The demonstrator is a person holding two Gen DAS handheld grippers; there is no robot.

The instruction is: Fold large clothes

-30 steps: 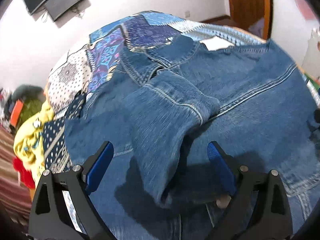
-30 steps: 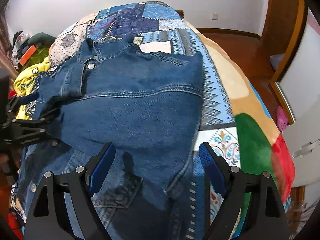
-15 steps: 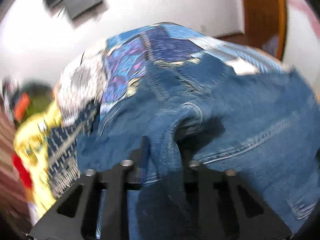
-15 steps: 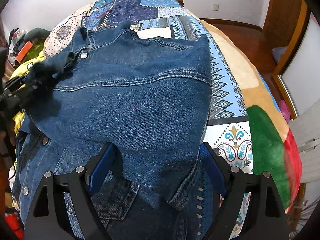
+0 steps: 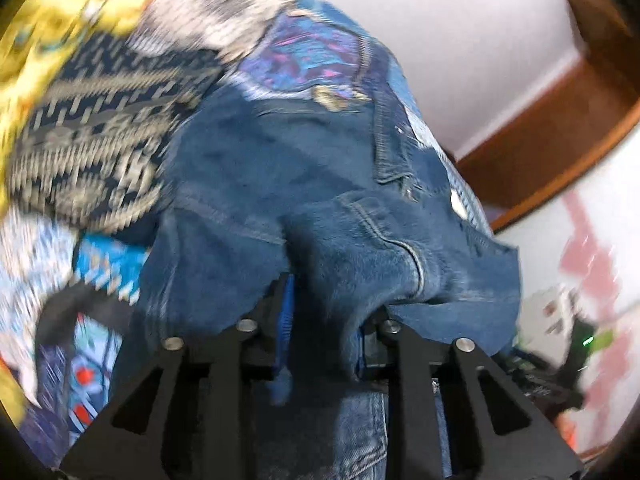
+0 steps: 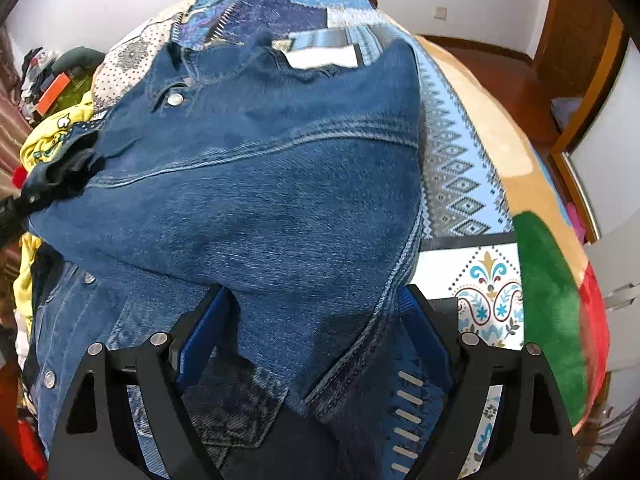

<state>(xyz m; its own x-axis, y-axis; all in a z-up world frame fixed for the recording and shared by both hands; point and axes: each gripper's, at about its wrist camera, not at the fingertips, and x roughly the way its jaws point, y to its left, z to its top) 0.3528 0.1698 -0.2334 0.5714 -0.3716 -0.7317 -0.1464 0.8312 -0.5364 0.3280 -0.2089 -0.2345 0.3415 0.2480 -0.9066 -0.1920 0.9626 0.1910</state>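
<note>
A blue denim jacket (image 6: 260, 184) lies spread on a patchwork bedspread (image 6: 452, 168). In the left wrist view my left gripper (image 5: 326, 312) is shut on a bunched sleeve of the jacket (image 5: 360, 240) and holds it lifted; the view is blurred. The left gripper also shows at the left edge of the right wrist view (image 6: 24, 204), clamped on dark denim. My right gripper (image 6: 316, 320) is open, its blue pads either side of the jacket's lower right edge, with denim between the jaws.
Yellow clothes (image 6: 48, 140) and other garments are piled at the bed's left side. A green and red blanket (image 6: 552, 320) covers the bed's right edge. A wooden door frame (image 6: 576, 60) and white wall stand behind.
My left gripper closed on the jacket sleeve and lifted it, swinging left. My right gripper moved forward and down, so the jacket's lower edge now sits between its open jaws.
</note>
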